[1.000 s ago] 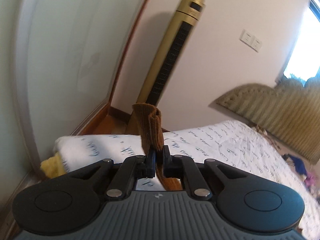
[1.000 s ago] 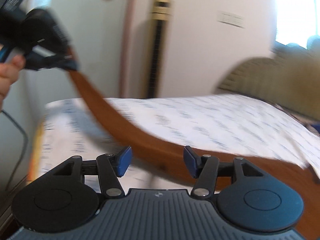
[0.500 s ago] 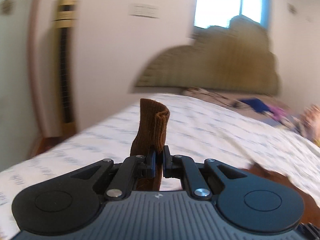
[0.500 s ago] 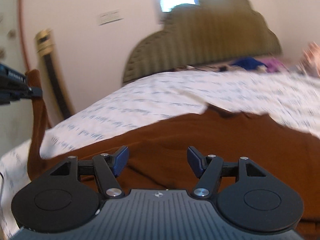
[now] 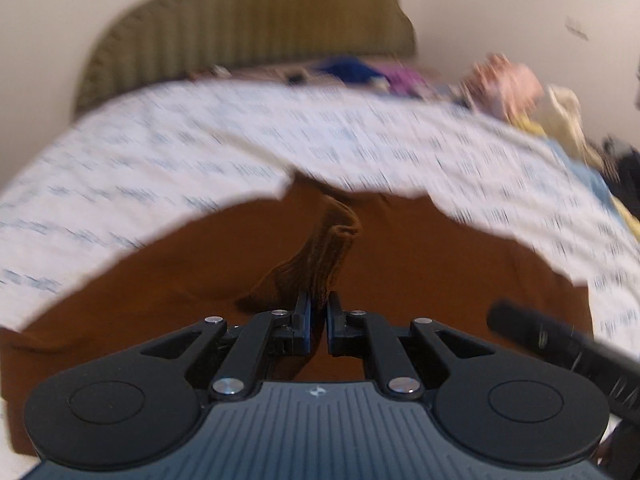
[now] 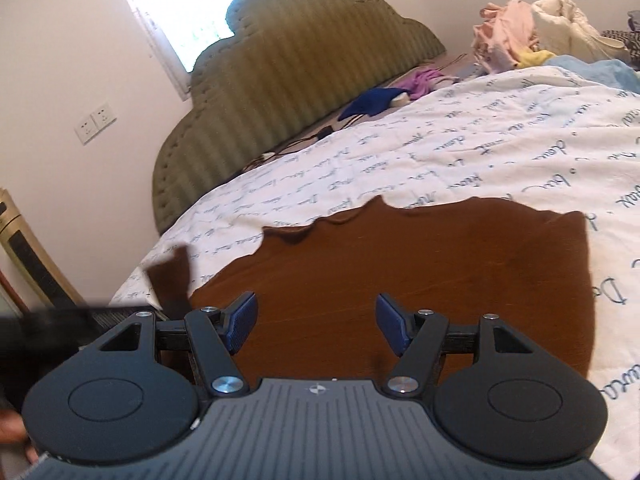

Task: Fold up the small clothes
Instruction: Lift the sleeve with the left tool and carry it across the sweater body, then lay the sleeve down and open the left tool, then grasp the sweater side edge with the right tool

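Left wrist view shows your left gripper (image 5: pixel 318 312) pinched tight on a ribbed cuff of the brown garment (image 5: pixel 420 280), lifted above the cloth. That garment (image 6: pixel 460 280) lies spread on the script-printed sheet (image 6: pixel 500 152), near the green headboard (image 6: pixel 288 80). Your right gripper (image 6: pixel 316 322) hovers over it, jaws wide apart, holding nothing.

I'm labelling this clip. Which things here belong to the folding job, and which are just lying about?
Job in hand:
brown garment, spread on the bed
its sleeve end, pinched in the left tool
right tool, open above it

Lying about:
clothes pile
blue garment
purple garment
tower fan
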A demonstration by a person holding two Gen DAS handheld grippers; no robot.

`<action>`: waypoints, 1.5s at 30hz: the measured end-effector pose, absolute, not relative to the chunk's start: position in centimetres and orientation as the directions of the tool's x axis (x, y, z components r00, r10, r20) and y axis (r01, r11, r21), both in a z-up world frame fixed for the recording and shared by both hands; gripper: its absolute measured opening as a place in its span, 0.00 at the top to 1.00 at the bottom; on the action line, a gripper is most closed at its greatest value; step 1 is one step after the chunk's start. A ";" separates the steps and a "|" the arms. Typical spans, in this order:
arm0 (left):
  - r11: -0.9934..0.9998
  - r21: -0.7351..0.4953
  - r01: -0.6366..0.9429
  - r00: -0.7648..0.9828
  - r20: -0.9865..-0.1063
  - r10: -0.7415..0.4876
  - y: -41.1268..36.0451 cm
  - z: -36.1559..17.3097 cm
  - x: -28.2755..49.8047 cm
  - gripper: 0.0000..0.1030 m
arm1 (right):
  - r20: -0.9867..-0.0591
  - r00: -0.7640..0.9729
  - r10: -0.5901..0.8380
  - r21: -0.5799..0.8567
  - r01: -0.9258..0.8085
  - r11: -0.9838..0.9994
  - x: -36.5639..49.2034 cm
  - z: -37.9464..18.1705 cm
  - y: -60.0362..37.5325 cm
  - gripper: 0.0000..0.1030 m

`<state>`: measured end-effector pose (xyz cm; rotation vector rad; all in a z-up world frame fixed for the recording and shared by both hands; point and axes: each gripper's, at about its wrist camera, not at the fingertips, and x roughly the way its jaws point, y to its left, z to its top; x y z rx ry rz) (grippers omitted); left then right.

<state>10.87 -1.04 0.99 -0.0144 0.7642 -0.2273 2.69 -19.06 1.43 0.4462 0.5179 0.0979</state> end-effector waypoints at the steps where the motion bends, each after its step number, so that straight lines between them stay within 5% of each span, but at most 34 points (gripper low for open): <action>1: 0.971 -0.104 0.216 0.676 -0.702 -0.226 -1.6 0.4 10.8 0.90 | -0.458 0.866 0.202 0.440 0.023 0.898 2.7 1.3 -19.2 0.36; 4: 0.961 -0.132 0.244 0.617 -0.743 -0.259 -2.2 -1.1 11.1 0.77 | -0.459 0.862 0.213 0.454 0.021 0.891 2.8 1.1 -19.5 0.36; 8: 0.947 -0.158 0.280 0.630 -0.714 -0.306 -1.2 -0.4 10.2 0.19 | -0.459 0.861 0.218 0.458 0.019 0.889 2.8 1.2 -19.4 0.36; 14: 0.979 -0.123 0.163 0.748 -0.632 -0.204 3.3 2.2 8.2 0.19 | -0.460 0.843 0.279 0.513 -0.005 0.859 3.3 1.0 -19.2 0.36; 29: 0.997 -0.079 -0.020 0.736 -0.676 -0.039 10.1 1.6 6.7 0.19 | -0.484 0.697 0.529 0.781 0.070 0.621 6.3 -3.8 -17.1 0.40; 35: 0.997 -0.055 -0.054 0.749 -0.663 0.004 10.6 1.9 6.4 0.19 | -0.478 0.723 0.499 0.783 0.093 0.615 9.8 -4.4 -15.3 0.58; 37: 0.995 -0.050 -0.089 0.753 -0.657 0.034 11.3 2.0 6.5 0.19 | -0.508 0.710 0.488 0.763 0.107 0.638 11.1 -4.7 -14.8 0.87; 45: 0.975 -0.034 -0.218 0.729 -0.670 0.139 14.2 2.2 7.8 0.19 | -0.505 0.741 0.442 0.681 0.028 0.731 12.6 -1.9 -14.9 0.88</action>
